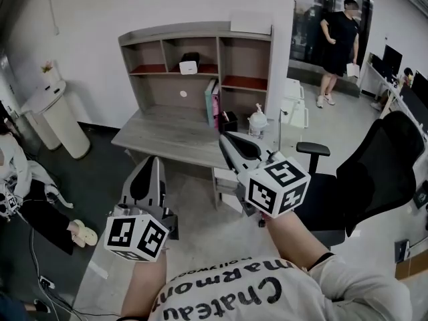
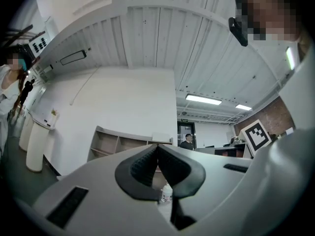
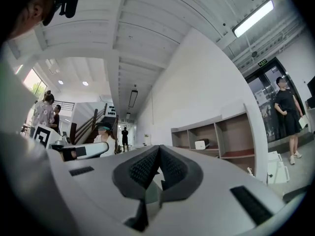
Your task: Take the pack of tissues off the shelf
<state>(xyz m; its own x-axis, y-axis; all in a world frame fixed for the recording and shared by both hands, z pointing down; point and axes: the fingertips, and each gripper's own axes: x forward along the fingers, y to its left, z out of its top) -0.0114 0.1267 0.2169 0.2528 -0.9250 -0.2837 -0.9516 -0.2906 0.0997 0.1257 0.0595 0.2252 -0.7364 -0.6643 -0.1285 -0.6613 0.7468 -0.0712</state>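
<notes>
The white pack of tissues (image 1: 188,66) lies in the middle upper compartment of the grey shelf unit (image 1: 200,33) that stands on a desk (image 1: 160,136). In the right gripper view the pack (image 3: 200,144) shows small and far off in the same compartment. Both grippers are held well short of the desk, pointing towards it. My left gripper (image 1: 155,159) is shut with nothing between its pads (image 2: 147,163). My right gripper (image 1: 224,139) is also shut and empty, its tips (image 3: 159,147) meeting in a point.
Books (image 1: 212,102), a black cup (image 1: 229,122) and a pump bottle (image 1: 257,122) stand on the desk's right side. A white box (image 1: 251,22) sits on top of the shelf. A black office chair (image 1: 374,179) is at the right, a white bin (image 1: 57,119) at the left. A person (image 1: 340,45) stands at the back right.
</notes>
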